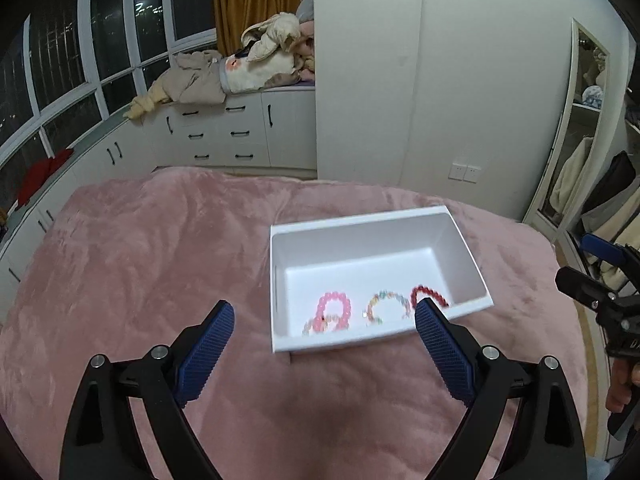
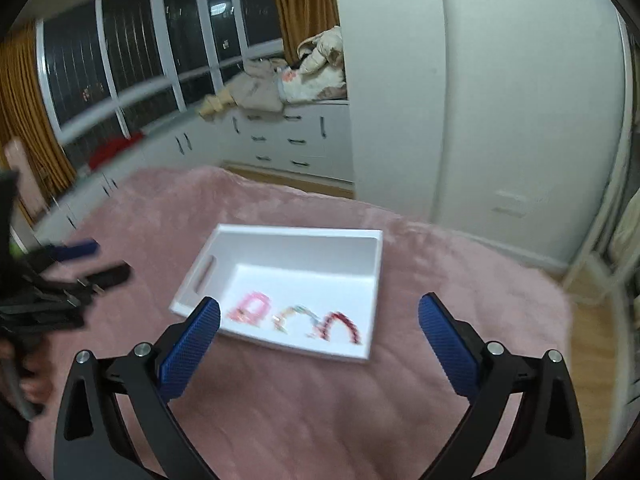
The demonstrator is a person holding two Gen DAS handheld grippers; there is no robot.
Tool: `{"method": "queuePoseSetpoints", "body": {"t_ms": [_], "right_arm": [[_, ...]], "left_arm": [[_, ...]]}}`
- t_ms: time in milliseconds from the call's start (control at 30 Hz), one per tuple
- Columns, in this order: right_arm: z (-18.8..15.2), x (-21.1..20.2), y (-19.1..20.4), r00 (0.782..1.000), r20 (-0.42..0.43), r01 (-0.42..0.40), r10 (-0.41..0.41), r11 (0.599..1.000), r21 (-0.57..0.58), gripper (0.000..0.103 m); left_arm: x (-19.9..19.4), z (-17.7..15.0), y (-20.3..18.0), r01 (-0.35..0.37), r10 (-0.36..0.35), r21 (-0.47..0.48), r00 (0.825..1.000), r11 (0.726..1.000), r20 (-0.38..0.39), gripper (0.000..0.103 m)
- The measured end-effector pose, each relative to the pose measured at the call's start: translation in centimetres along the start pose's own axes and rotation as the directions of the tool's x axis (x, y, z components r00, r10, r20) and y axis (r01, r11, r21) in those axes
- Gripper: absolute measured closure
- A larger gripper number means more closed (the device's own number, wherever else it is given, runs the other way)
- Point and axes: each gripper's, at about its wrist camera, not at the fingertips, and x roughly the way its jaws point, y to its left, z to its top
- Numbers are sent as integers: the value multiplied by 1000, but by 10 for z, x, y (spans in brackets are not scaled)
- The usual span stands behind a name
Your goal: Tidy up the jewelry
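Home bedroom, we note: bed under pink plush blanket; beyond it, white drawer units, wardrobe, night windows.

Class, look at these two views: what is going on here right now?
A person holds the left gripper and the right gripper, both open and empty, above a pink blanket. A white tray on it holds a pink bracelet, a multicoloured bracelet and a red bracelet.

A bed covered with a fluffy pink blanket carries the things. Directly on the blanket stands one white open box, near the middle.
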Motion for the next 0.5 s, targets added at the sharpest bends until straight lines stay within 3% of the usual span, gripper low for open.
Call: {"method": "queuePoseSetpoints", "body": {"t_ms": [200,500], "right_arm": [[-28,-34,11,1000,-14,-15,15,999,49,5],[-69,-51,32,998,-62,-1,2,1000,29,5]], "left_arm": [[-39,-33,-4,-15,15,-9,1000,1000,12,10],[-57,-88,-5,0,-1,-49,1000,999,-19,10]]}}
